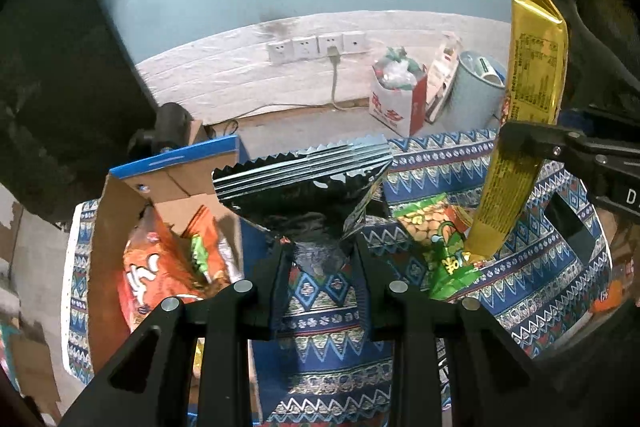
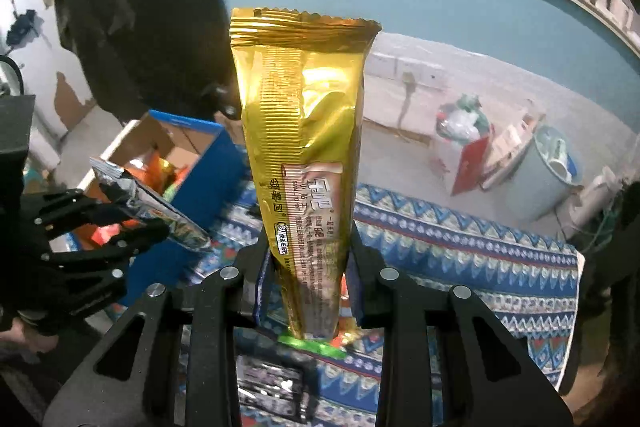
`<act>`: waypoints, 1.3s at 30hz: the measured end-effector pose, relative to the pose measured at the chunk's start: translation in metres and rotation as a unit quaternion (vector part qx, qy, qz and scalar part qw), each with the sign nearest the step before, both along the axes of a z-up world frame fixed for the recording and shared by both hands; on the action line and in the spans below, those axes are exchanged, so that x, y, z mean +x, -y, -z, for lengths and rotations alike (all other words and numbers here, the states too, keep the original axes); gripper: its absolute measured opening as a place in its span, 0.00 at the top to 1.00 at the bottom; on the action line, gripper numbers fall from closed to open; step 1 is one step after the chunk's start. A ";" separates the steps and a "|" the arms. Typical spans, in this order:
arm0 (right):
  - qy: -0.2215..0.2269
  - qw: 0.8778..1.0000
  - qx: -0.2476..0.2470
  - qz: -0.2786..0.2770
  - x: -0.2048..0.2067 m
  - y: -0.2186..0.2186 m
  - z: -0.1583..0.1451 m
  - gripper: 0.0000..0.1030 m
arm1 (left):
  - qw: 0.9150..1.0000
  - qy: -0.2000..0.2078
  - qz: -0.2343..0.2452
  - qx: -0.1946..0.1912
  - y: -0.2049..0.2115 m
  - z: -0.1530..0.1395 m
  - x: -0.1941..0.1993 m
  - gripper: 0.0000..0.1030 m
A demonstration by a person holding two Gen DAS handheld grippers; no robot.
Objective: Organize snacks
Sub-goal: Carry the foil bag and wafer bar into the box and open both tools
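My left gripper [image 1: 320, 247] is shut on the lower end of a black and silver foil packet [image 1: 308, 187], held up above the patterned blue cloth [image 1: 332, 347]. In the right wrist view this gripper [image 2: 132, 215] and its silver packet [image 2: 156, 205] hang beside the box. My right gripper [image 2: 310, 247] is shut on a tall gold snack packet [image 2: 308, 131] that stands upright between the fingers. From the left wrist view the gold packet [image 1: 528, 75] rises at the right. A green peanut bag [image 1: 436, 239] lies on the cloth.
An open cardboard box with a blue edge [image 1: 172, 163] stands at the left and holds orange snack bags [image 1: 160, 275]. Beyond the cloth sit a white paper bag [image 1: 400, 99], a grey bin [image 1: 476, 91] and wall sockets [image 1: 316, 45]. A dark packet [image 2: 272, 387] lies on the cloth below.
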State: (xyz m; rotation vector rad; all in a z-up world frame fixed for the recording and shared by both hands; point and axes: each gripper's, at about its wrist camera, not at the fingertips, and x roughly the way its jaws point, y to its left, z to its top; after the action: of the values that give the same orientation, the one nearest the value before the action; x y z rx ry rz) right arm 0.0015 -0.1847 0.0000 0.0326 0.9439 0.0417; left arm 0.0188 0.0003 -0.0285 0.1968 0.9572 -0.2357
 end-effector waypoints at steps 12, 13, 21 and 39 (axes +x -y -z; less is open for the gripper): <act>0.007 0.999 0.011 -0.042 0.030 -0.051 -0.005 0.72 | 0.998 0.019 -0.048 -0.022 -0.058 -0.015 -0.003 0.72; 0.008 0.999 0.011 -0.046 0.034 -0.057 -0.006 0.72 | 0.998 0.021 -0.053 -0.024 -0.063 -0.016 -0.004 0.71; 0.010 0.997 0.019 -0.074 0.055 -0.094 -0.007 0.72 | 0.995 0.021 -0.092 -0.035 -0.112 -0.016 -0.006 0.71; -0.012 0.989 0.060 -0.135 0.097 -0.182 0.009 0.72 | 0.985 0.013 -0.169 -0.032 -0.200 0.004 -0.009 0.72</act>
State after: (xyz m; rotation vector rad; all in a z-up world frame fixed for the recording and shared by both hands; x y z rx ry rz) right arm 0.0983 -0.0031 -0.0087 0.0159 0.9643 0.3495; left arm 0.0101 0.1998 -0.0327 -0.0227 0.9401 0.0491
